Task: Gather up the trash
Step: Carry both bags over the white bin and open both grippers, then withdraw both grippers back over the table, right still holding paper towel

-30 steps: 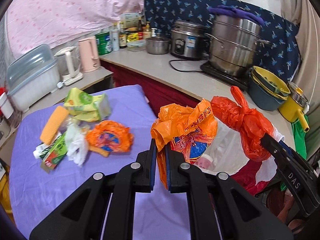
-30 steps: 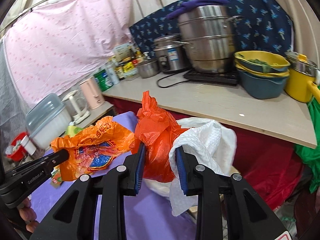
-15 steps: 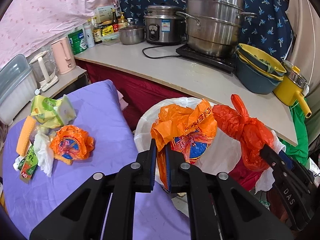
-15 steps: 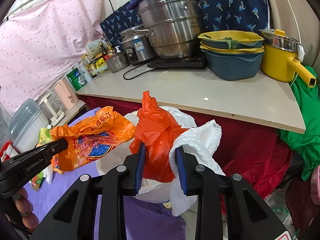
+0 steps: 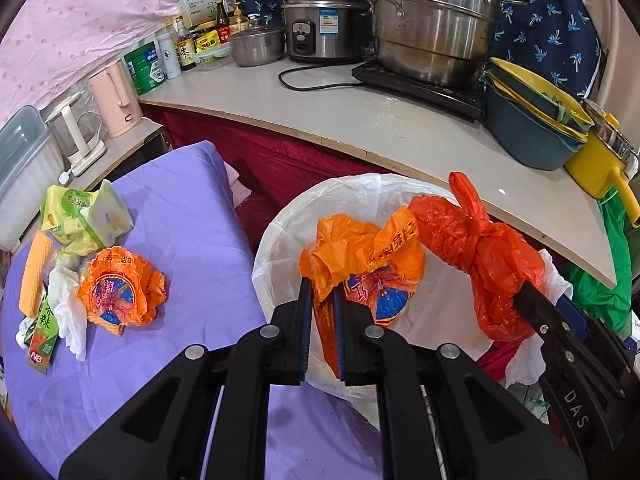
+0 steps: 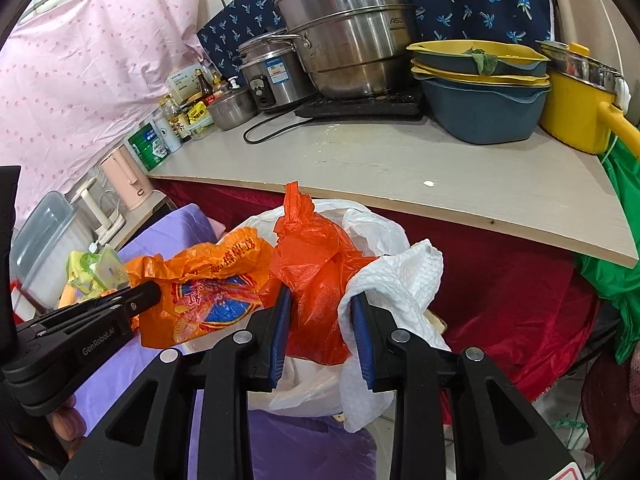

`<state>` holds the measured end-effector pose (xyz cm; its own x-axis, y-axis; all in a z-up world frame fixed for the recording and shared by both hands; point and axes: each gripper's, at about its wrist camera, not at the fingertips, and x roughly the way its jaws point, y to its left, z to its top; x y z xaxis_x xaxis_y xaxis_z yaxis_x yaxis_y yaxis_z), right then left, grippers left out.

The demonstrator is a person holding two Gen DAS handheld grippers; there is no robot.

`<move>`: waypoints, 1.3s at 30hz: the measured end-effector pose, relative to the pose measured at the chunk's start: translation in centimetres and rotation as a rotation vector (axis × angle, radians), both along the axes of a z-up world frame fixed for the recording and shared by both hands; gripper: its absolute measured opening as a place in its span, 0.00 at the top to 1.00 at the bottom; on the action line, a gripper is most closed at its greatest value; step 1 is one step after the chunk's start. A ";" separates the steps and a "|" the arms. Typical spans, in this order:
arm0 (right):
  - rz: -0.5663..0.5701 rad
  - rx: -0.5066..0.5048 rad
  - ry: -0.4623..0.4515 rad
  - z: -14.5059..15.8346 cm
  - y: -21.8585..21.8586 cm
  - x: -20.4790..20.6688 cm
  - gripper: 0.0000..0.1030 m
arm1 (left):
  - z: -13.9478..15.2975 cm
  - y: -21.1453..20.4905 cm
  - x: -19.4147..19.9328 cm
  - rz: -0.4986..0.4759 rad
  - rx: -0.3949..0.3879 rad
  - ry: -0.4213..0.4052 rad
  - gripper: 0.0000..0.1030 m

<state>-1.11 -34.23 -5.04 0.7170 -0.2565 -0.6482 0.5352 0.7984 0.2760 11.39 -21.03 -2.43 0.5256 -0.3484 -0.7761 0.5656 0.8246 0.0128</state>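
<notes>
My left gripper (image 5: 322, 285) holds a crumpled orange printed bag (image 5: 368, 256) over the white-lined bin (image 5: 288, 240). Its jaws are opening, with a strip of the bag still between the pads. To its right, my right gripper (image 6: 320, 296) is shut on a red-orange knotted bag (image 6: 316, 264) together with a white paper towel (image 6: 404, 280), also above the bin's liner (image 6: 372, 220). On the purple table (image 5: 180, 208) lie another orange bag (image 5: 120, 292), a green-yellow pack (image 5: 80, 216), white tissue (image 5: 68, 308), an orange slab (image 5: 34, 268) and a green carton (image 5: 42, 336).
A beige counter (image 5: 400, 128) curves behind the bin, carrying a steel steamer (image 5: 432, 20), a rice cooker (image 5: 320, 28), stacked basins (image 5: 532, 128) and a yellow pot (image 5: 600, 164). Kettles (image 5: 116, 100) stand at the left. A dark red cloth (image 6: 500, 272) hangs below the counter.
Both grippers have carried their bags rightward and down, from over the table to above the bin, whose white liner now shows beneath them. The left jaws have parted slightly.
</notes>
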 end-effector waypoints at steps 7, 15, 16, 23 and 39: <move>0.023 0.006 -0.007 0.2 0.3 1.3 0.63 | 0.5 0.5 0.3 0.020 -0.005 -0.028 0.56; 0.024 0.000 -0.032 1.3 1.2 1.2 0.58 | 1.2 1.7 0.2 0.042 -0.013 -0.049 0.44; 0.024 -0.001 -0.034 1.4 1.3 1.1 0.57 | 1.4 2.0 0.1 0.044 -0.017 -0.052 0.43; 0.034 -0.019 -0.049 2.7 2.5 0.8 0.53 | 2.2 3.4 -0.2 0.060 -0.034 -0.057 0.43; 0.116 -0.061 -0.069 5.3 7.7 1.6 0.51 | 4.1 9.6 0.3 0.152 -0.082 -0.072 0.43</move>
<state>0.47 -26.50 0.28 0.7863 -0.2068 -0.5822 0.4197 0.8703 0.2576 11.69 -11.40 1.71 0.6302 -0.3217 -0.7067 0.4346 0.9004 -0.0223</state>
